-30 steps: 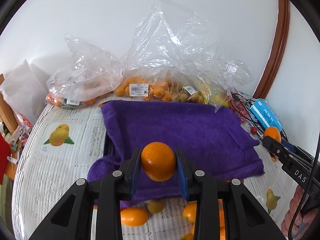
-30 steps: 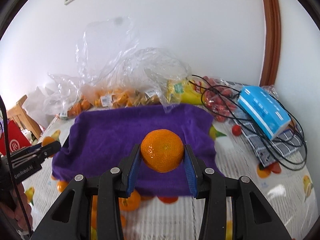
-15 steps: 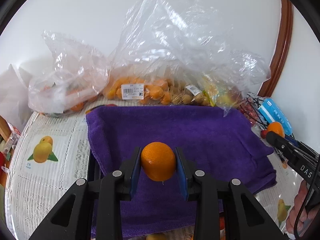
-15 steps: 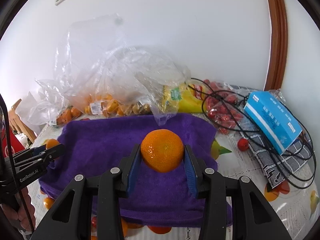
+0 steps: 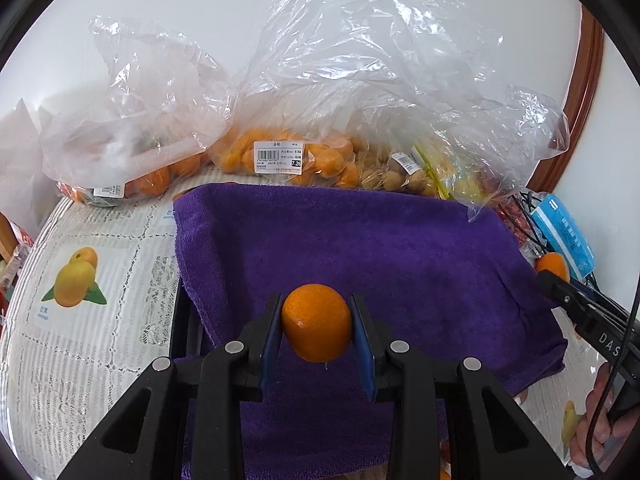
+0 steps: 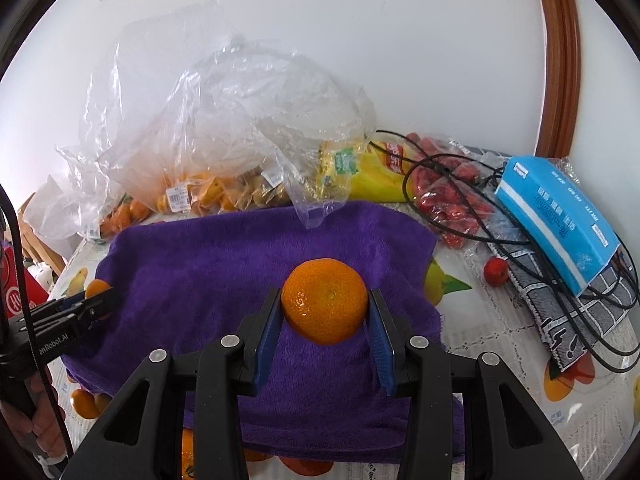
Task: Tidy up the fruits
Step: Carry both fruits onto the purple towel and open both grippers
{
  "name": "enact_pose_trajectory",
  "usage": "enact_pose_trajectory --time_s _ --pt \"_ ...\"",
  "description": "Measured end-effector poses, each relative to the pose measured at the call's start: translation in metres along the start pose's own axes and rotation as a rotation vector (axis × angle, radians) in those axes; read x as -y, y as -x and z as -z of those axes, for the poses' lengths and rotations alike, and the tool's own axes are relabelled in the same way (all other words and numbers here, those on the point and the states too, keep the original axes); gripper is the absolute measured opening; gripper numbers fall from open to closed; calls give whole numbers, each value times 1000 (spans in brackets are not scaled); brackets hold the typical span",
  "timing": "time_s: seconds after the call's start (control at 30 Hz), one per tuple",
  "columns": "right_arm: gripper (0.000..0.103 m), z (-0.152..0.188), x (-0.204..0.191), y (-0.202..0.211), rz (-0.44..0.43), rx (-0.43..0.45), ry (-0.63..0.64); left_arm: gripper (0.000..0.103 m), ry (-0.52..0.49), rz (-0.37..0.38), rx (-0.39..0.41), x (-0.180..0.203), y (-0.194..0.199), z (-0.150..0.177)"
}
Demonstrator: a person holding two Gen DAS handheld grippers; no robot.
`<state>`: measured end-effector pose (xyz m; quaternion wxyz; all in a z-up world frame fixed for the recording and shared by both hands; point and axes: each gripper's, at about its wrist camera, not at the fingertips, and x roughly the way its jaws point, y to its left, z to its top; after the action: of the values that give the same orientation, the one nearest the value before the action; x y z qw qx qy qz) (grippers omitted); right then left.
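My left gripper is shut on a small orange and holds it above the near part of a purple towel. My right gripper is shut on a larger orange mandarin above the same towel. Each gripper shows at the edge of the other's view: the right gripper with its orange at the towel's right side, the left gripper at the towel's left side.
Clear plastic bags of oranges and small fruit line the wall behind the towel. A yellow packet, red fruit, black cables and a blue box lie to the right. Loose oranges lie near the towel's front edge.
Both grippers have moved forward over the towel toward the bags, each still holding its orange. The loose oranges at the front have dropped out of the left wrist view.
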<state>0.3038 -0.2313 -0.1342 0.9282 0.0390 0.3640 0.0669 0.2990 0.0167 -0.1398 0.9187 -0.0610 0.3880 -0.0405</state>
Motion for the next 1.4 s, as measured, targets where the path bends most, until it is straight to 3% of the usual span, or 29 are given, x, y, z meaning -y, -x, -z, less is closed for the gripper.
enact_pose_trajectory --time_s 0.77,1.4 --pt "42 13 -9 -30 0 -102 29 31 -1 3 -66 -1 -23 6" --pt "42 19 -10 -35 14 -123 39 31 -19 -1 -105 3 -33 13"
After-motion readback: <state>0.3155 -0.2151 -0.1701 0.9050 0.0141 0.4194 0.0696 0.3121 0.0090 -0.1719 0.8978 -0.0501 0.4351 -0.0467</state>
